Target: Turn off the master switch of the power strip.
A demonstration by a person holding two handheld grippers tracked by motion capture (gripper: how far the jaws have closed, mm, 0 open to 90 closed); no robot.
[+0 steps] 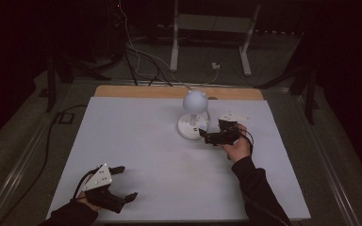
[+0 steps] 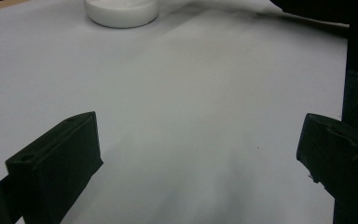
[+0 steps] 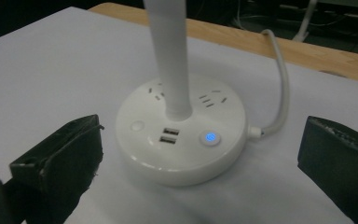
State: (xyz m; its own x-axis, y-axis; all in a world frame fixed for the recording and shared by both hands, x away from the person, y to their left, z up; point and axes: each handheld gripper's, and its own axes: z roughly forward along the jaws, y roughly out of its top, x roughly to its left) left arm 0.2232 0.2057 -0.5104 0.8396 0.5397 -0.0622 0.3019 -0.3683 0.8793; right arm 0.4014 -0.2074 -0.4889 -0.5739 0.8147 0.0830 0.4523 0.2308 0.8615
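"Where did the lamp (image 1: 193, 114) stand, and where was the right gripper (image 1: 206, 136)?"

"The lamp stood toward the far middle of the white table (image 1: 136, 141), its round base (image 3: 182, 133) flat on the surface and its stem upright from the middle. The right gripper sat just beside the base on its right. Its jaws were spread wide, wider than the base, and held nothing."

"What did the step seem to call for?"

"Likely a press on one of the base's buttons. In the right gripper view the lit blue button (image 3: 210, 137) faced the gripper, a plain round button (image 3: 137, 126) sat to its left, and two USB ports (image 3: 168, 136) lay between. One jaw tip would have had to come down squarely on the chosen button, without snagging the cord (image 3: 279, 84)."

"And the left gripper (image 1: 118, 183)?"

"It rested at the near left corner, well apart from the lamp, jaws wide open and empty."
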